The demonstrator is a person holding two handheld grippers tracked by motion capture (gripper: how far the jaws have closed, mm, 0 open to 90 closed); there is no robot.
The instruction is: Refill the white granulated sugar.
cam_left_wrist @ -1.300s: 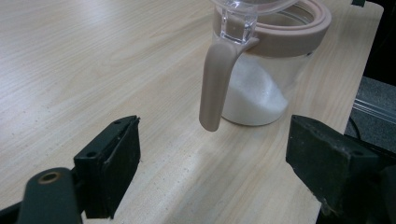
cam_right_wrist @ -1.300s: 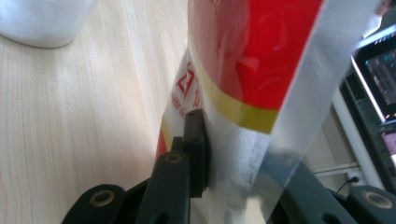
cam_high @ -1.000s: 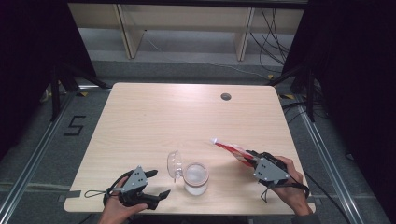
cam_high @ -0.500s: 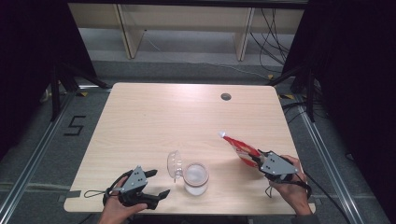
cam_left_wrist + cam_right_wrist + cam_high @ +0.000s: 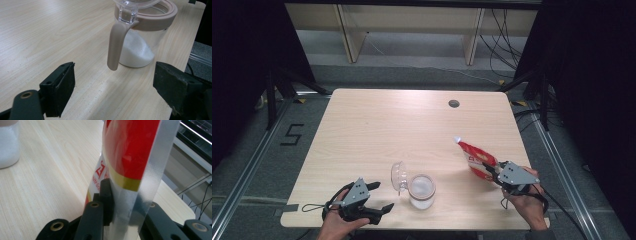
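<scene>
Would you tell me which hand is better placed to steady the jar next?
Left: the left gripper sits open beside the jar, while the right gripper is clamped on the red pouch.

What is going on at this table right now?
A person works at a wooden table with a gripper in each hand. The right gripper is shut on a red and white pouch, which lies slanted near the table's right edge. The left gripper is open and holds nothing; it points toward a clear jar part full of white grains, whose hinged lid stands open. The pouch and the jar are apart.
</scene>
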